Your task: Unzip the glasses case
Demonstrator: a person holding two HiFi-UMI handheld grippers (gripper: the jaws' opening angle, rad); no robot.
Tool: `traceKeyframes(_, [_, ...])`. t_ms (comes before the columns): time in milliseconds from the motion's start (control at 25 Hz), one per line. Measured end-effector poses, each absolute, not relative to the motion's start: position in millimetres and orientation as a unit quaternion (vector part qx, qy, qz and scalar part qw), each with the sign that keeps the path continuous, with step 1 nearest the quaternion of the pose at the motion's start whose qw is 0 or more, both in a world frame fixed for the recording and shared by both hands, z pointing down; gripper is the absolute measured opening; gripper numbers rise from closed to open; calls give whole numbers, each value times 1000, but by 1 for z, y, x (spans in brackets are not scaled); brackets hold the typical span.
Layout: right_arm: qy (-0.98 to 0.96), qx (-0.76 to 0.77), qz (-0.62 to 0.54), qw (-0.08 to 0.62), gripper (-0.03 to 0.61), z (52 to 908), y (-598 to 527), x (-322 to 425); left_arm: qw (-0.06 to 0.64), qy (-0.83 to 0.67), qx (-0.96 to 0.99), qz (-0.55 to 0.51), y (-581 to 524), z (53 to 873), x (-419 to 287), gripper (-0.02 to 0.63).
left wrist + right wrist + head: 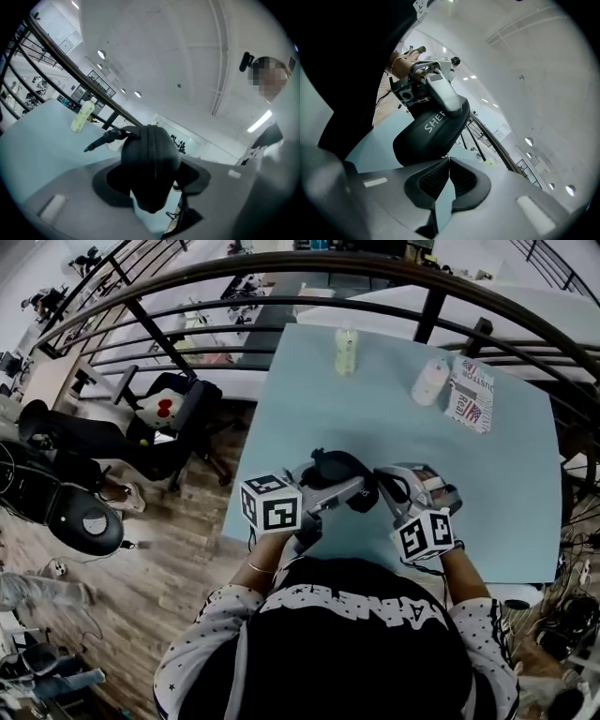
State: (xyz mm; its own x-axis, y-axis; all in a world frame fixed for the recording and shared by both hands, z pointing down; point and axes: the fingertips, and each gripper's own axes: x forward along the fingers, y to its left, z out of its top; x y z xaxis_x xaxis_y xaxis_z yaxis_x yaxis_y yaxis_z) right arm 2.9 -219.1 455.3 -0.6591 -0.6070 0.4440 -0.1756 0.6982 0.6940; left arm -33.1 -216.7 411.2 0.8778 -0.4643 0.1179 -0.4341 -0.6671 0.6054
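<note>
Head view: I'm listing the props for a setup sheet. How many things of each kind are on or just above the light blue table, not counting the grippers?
Black glasses case: 1
Pale green bottle: 1
White container: 1
Printed packet: 1
Total: 4

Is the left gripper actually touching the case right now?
Touching. The left gripper view shows the case pinched in the left gripper, both pads pressed against its sides.
</note>
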Motion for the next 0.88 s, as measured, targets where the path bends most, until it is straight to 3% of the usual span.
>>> traceKeyframes(880, [-853,249,-323,326,9,439,-217,10,329,-215,919,4,-206,416,-11,0])
